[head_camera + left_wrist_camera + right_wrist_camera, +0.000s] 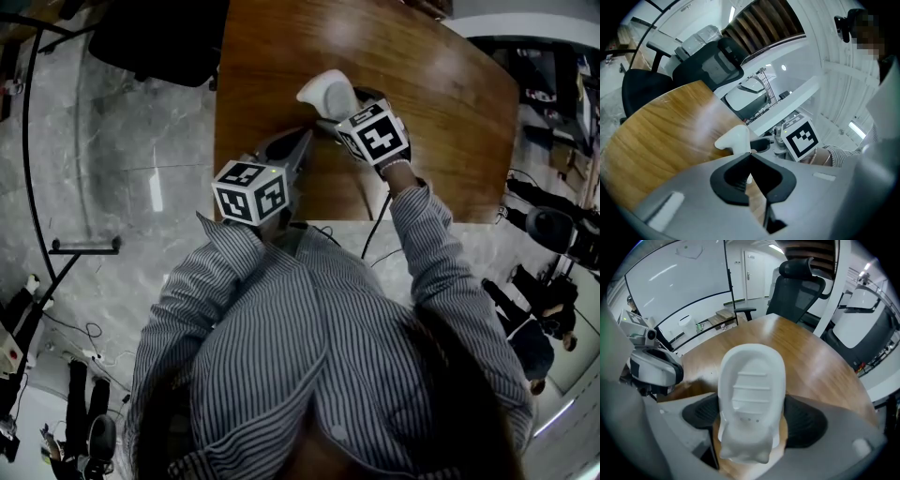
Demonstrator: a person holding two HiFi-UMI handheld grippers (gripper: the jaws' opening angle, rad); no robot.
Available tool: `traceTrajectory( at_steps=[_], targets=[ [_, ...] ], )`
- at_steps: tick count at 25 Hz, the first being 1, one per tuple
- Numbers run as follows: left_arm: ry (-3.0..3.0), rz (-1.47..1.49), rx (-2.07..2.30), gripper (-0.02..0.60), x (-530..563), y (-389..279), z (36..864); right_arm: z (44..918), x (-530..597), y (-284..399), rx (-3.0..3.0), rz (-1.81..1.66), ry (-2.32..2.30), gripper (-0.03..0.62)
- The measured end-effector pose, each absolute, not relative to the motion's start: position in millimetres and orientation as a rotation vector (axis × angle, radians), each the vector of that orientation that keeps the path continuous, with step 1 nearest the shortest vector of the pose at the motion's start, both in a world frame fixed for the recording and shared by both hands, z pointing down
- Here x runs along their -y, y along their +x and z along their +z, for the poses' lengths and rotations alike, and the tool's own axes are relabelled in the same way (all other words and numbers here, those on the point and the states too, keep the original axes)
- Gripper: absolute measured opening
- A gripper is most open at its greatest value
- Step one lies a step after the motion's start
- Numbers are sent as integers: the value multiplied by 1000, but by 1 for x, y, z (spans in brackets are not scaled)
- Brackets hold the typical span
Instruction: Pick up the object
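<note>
Straddling the white object (751, 394) with the jaws of the right hand-held gripper (752, 422) spread wide, risking shoving it along the glossy counter (820, 366) by closing off-centre.

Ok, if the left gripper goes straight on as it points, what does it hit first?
Probably the white moulded plastic dish, lying on the wooden table just past the left gripper; depth is hard to judge.

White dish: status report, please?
Right hand-held gripper open around white dish on table. Left hand-held gripper shut, empty. Nothing blocking.
</note>
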State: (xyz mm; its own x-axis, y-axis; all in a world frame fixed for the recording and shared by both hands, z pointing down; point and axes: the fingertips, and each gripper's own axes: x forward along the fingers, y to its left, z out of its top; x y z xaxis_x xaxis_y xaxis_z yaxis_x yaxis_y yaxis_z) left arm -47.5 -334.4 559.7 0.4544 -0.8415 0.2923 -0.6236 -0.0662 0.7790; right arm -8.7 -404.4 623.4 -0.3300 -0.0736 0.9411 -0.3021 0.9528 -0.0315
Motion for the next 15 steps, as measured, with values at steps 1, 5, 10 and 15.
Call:
traceTrajectory(
  at_steps=[1, 5, 10, 15],
  targets=[
    [1775, -292, 1253, 4, 334, -48, 560, 625, 404, -9, 1893, 251, 268, 422],
    [1771, -288, 1250, 3, 331, -48, 561, 634, 404, -9, 1878, 254, 267, 433],
    [1776, -283, 1253, 5, 328, -49, 560, 636, 406, -8, 1884, 232, 286, 437],
    [1789, -280, 1264, 4, 325, -56, 555, 626, 404, -12, 1915, 248, 342, 437]
  ],
)
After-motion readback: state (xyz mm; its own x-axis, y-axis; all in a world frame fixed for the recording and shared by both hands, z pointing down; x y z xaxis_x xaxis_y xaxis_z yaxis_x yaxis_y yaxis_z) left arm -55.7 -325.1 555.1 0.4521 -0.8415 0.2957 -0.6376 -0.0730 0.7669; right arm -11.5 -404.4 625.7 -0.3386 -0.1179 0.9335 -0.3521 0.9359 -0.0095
